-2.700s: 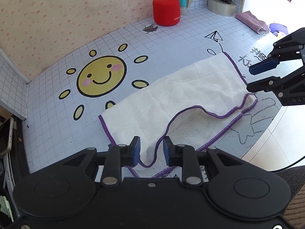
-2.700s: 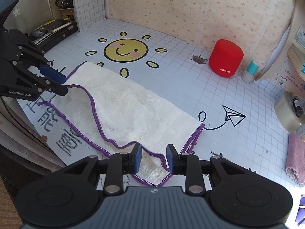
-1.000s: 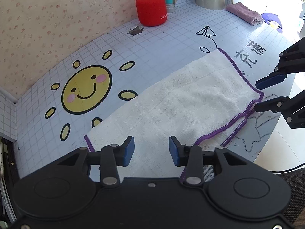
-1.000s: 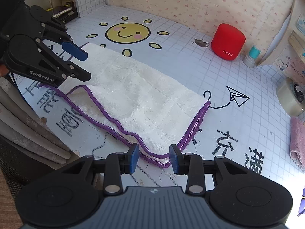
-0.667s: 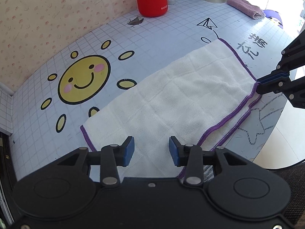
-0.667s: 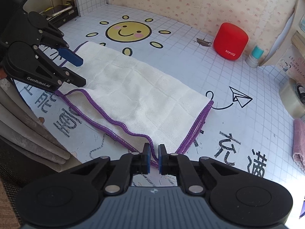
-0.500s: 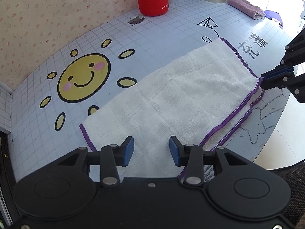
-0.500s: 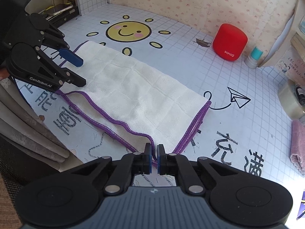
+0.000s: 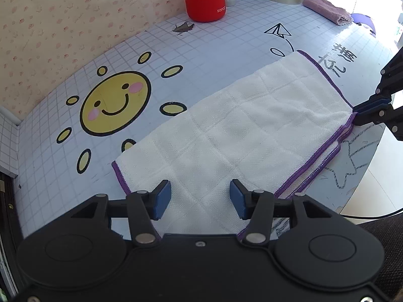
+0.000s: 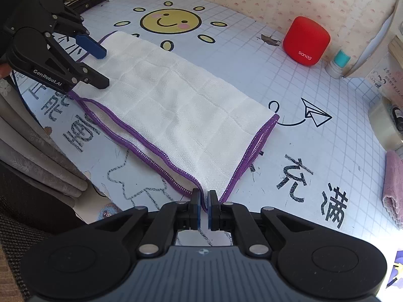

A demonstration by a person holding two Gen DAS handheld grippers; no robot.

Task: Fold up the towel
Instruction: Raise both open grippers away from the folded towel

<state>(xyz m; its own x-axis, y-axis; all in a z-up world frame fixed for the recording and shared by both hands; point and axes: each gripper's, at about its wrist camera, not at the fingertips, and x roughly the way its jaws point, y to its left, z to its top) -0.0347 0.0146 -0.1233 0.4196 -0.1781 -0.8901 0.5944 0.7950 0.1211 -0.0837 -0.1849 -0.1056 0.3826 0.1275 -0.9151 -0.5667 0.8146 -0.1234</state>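
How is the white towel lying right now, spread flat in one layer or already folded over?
Folded over once. The towel shows two purple hems stacked along its near edge and short end. The right claw pinches the near corner.

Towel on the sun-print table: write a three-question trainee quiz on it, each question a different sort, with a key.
1. True or false: the white towel lies folded in half, its purple edges doubled along the near side.
2. Multiple choice: the right gripper is
A. open above the towel
B. shut on the towel's near corner
C. resting on the red speaker
3. Fill in: the left gripper hovers over the towel with its jaws ____, gripping nothing.

Key: 1 true; 2 B; 3 opening
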